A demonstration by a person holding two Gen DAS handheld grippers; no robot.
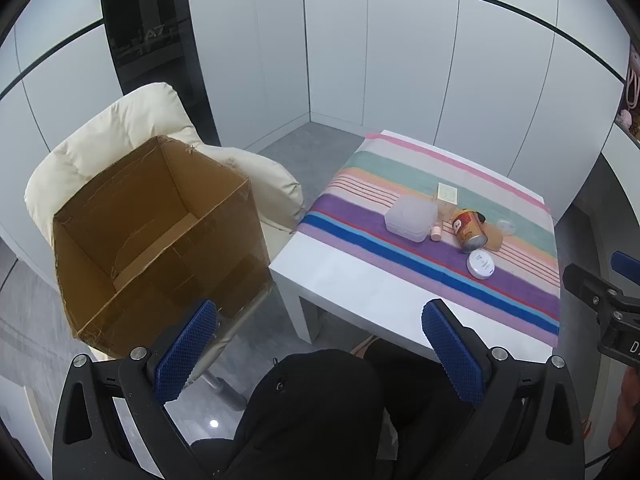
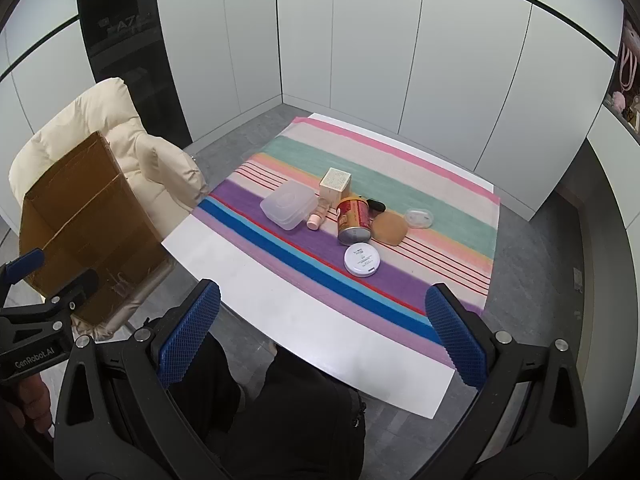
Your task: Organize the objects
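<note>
On a white table (image 2: 304, 320) with a striped cloth (image 2: 360, 152) lie a clear plastic box (image 2: 287, 205), a red-gold can (image 2: 354, 220) on its side, a round white compact (image 2: 362, 260), a small carton (image 2: 336, 183), a pink bottle (image 2: 315, 220), a tan pad (image 2: 389, 227) and a clear lid (image 2: 419, 217). The same group shows in the left wrist view: box (image 1: 410, 217), can (image 1: 469, 230), compact (image 1: 480, 264). An open cardboard box (image 1: 160, 236) sits on a cream chair (image 1: 120, 128). My left gripper (image 1: 320, 352) and right gripper (image 2: 324, 332) are open and empty, short of the table.
White panel walls surround the table. A dark glass panel (image 2: 120, 40) stands behind the chair (image 2: 100, 120). The cardboard box also shows in the right wrist view (image 2: 88, 232). A person's dark-clothed legs (image 2: 288, 420) are below the grippers. A shelf with pink items (image 2: 626, 76) is at right.
</note>
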